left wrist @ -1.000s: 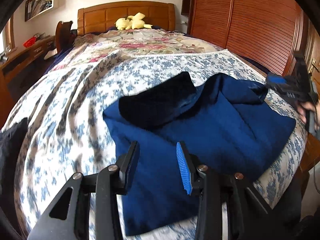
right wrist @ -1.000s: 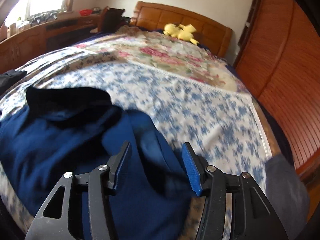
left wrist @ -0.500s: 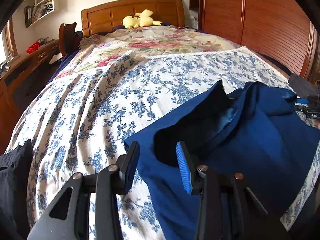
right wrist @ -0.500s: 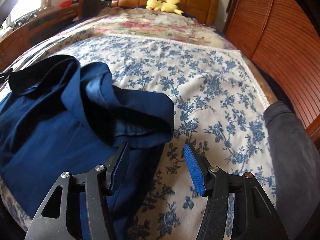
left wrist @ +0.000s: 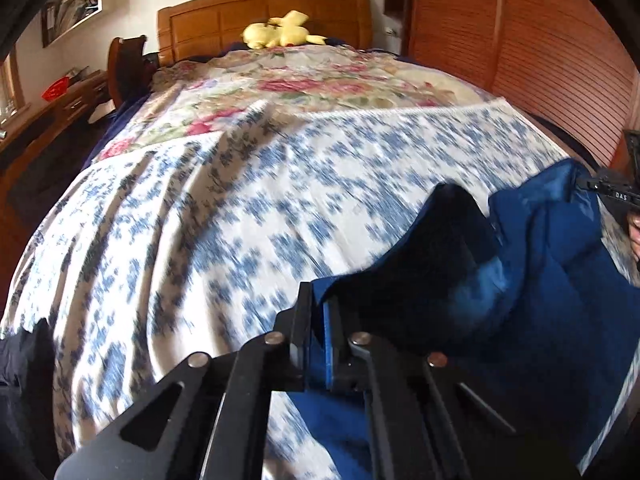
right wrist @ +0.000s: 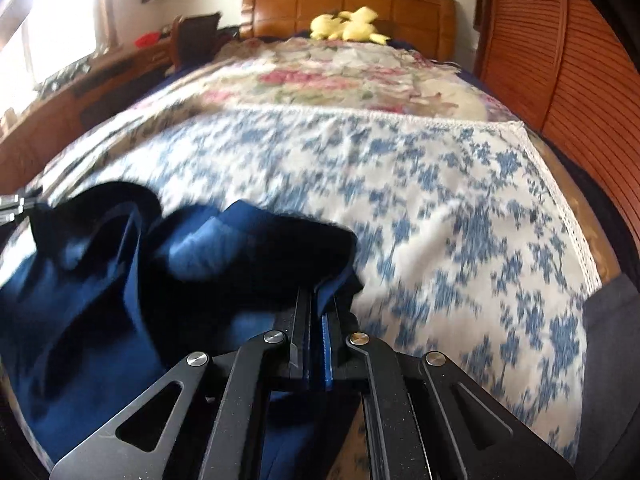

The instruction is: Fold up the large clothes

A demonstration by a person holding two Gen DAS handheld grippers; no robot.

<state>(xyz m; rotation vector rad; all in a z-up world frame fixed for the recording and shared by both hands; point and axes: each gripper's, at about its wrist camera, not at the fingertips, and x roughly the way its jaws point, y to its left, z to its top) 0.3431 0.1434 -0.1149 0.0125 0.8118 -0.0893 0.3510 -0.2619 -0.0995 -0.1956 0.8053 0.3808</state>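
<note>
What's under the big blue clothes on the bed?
Under the dark blue garment lies the white bedspread with blue flowers, showing all around it. The part directly beneath is covered. The left gripper and right gripper each pinch an edge of it.

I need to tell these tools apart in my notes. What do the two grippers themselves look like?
Both look alike: the left gripper and right gripper have matte black angular linkage arms with triangular cutouts and silver rivets. Each has one blue ribbed pad facing a black finger. No cables visible.
</note>
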